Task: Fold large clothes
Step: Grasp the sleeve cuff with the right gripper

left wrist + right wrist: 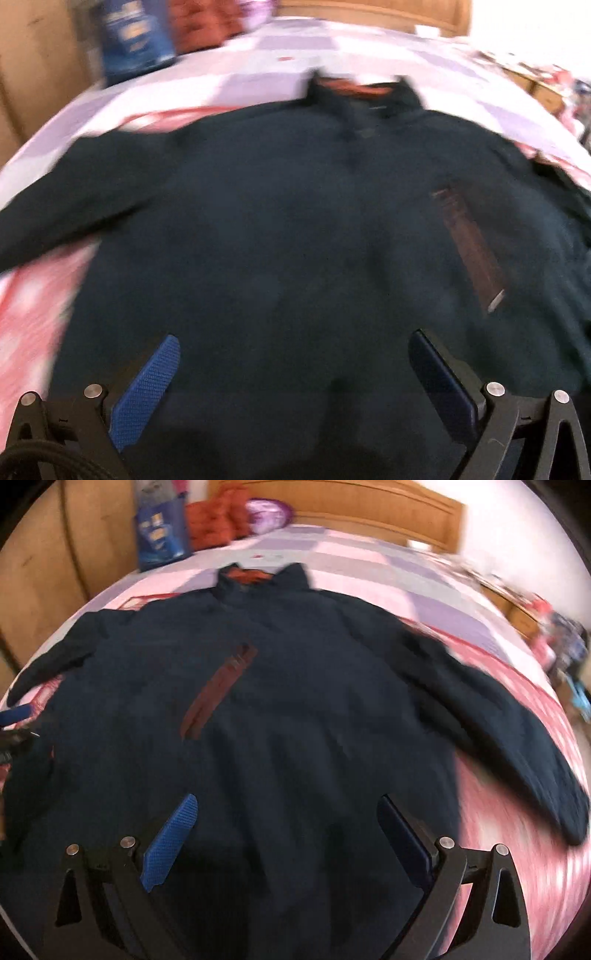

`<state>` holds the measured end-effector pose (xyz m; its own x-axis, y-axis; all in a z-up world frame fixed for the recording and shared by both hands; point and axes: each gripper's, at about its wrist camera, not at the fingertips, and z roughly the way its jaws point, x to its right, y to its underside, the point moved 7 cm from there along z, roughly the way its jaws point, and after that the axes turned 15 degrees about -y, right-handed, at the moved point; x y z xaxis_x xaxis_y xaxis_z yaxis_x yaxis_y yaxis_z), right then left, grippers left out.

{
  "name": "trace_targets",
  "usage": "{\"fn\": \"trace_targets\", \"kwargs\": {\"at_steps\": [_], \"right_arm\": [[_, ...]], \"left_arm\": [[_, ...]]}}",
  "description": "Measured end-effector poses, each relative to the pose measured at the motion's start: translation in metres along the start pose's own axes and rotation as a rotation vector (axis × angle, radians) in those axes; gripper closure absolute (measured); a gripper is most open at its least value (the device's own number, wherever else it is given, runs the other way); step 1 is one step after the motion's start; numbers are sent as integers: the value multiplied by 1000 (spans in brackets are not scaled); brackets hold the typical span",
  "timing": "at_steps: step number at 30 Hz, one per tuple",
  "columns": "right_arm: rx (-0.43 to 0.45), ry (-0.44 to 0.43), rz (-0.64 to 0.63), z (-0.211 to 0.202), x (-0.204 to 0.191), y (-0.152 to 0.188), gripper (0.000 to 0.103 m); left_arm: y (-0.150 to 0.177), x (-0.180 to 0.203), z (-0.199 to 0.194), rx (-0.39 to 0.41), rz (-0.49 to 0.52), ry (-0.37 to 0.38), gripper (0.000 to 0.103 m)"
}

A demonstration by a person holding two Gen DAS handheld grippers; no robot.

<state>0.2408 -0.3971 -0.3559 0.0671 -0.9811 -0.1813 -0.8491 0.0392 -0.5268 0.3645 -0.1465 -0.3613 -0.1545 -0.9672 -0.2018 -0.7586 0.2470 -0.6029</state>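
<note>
Both grippers' fingers (159, 384) spread wide above the jacket (295, 720).

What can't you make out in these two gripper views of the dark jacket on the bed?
- Jacket hem: cut off by the bottom edge, both views.
- Left sleeve cuff: past the left wrist view's edge.
- Blue bag print: blurred.
- Clutter beside the bed: motion-smeared, unidentifiable.

Count: one dark navy jacket (295, 709), one pink-lilac checked bedspread (369, 565), two blue-padded grippers (291, 373) (288, 834), both wide apart.
</note>
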Motion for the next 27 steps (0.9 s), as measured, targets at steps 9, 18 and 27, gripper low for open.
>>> {"fn": "trace_targets", "kwargs": {"at_steps": [9,18,27], "right_arm": [[-103,225,31,33,145,-27,3],[97,197,95,-26,227,-65,3],[0,345,341,0,385,-39,3]], "left_arm": [[-48,103,36,16,120,7,1],[-44,188,55,34,98,0,0],[-34,180,51,64,44,26,0]]}}
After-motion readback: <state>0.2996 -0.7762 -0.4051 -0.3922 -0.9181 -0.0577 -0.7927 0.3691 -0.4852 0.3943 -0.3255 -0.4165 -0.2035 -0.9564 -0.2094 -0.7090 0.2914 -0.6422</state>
